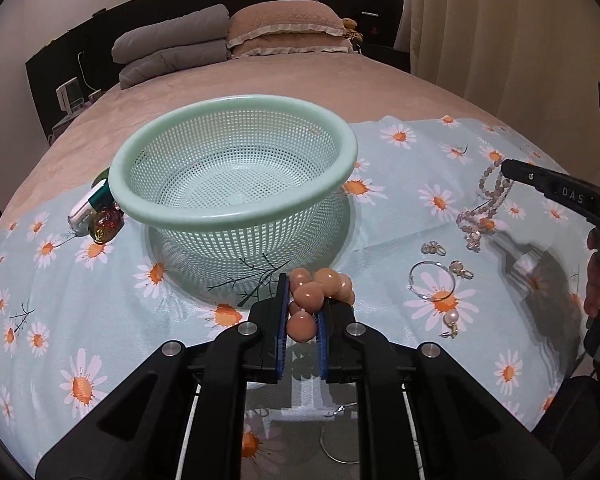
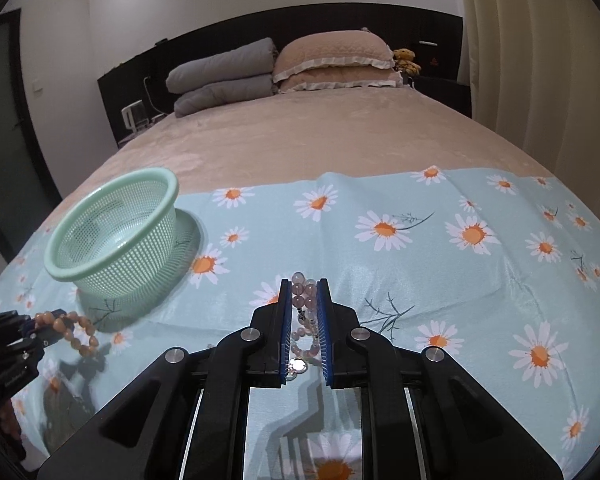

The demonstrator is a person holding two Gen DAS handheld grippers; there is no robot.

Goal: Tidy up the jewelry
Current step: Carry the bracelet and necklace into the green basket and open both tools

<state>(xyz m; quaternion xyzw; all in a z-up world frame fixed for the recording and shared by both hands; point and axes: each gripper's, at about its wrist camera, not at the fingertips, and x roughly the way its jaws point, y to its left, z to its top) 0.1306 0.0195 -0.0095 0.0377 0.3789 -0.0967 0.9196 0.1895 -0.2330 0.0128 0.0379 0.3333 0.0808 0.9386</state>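
Above the daisy-print cloth on the bed, the left gripper has its jaws clamped on a peach round-bead bracelet near the pale green mesh plastic basket, while the right gripper pinches a pink bead necklace.
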